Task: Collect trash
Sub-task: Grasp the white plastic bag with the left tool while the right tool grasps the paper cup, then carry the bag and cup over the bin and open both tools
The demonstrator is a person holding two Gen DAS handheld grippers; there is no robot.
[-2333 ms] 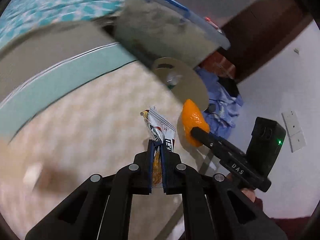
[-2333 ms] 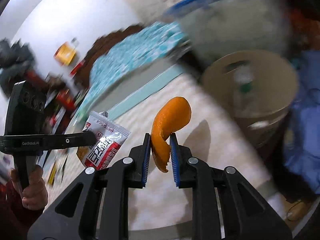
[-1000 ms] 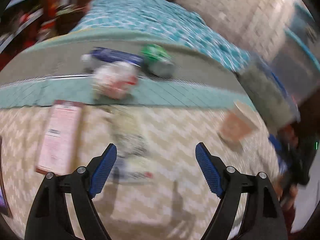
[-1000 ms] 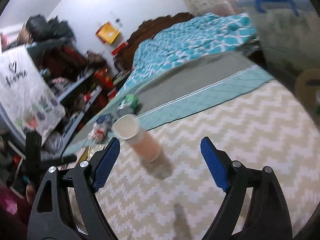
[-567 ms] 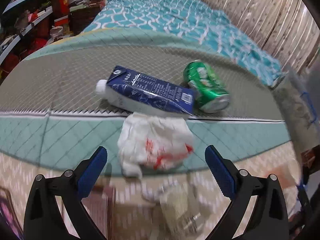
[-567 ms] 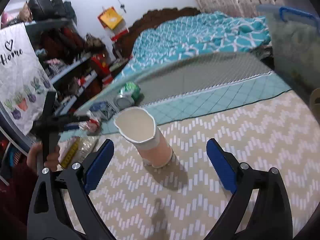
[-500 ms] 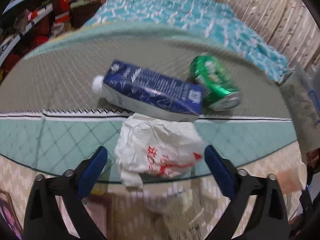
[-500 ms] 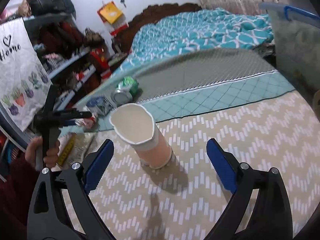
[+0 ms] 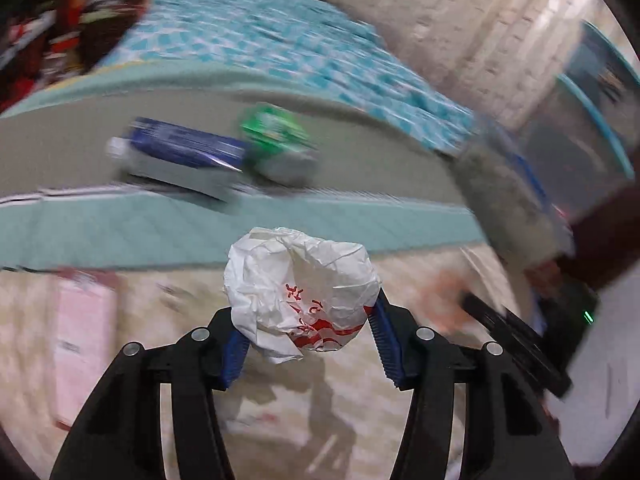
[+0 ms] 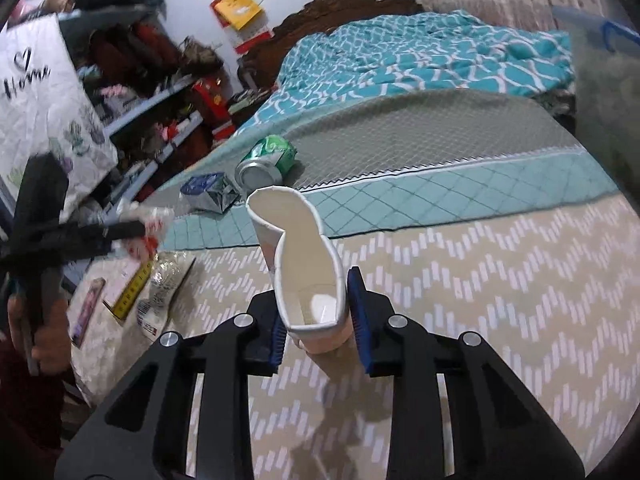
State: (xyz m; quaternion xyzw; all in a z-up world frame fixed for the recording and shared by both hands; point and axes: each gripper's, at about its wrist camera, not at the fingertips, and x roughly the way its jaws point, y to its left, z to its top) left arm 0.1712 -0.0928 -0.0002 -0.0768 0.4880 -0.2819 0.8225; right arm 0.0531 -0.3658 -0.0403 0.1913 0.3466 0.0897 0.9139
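Note:
My left gripper [image 9: 308,344] is shut on a crumpled white plastic bag with red print [image 9: 304,292] and holds it above the zigzag-patterned bedcover. My right gripper [image 10: 318,330] is shut on a squashed paper cup [image 10: 304,264], pink outside and white inside, its mouth pointing away. A blue carton [image 9: 180,152] and a green can [image 9: 276,140] lie on the grey blanket beyond; both also show in the right wrist view, the carton [image 10: 208,192] and the can [image 10: 266,160]. The left gripper with its bag shows at the left of the right wrist view [image 10: 148,228].
A clear wrapper [image 10: 164,284], a yellow strip [image 10: 132,292] and a pink card [image 9: 80,340] lie on the bedcover at the left. A teal quilt [image 10: 420,56] covers the far bed. A grey storage bin [image 9: 516,200] stands at the right. Cluttered shelves [image 10: 152,92] line the left wall.
Both grippers were open half a second ago. The left has closed on the white plastic bag and lifted it; the right has closed on the paper cup and squashed it.

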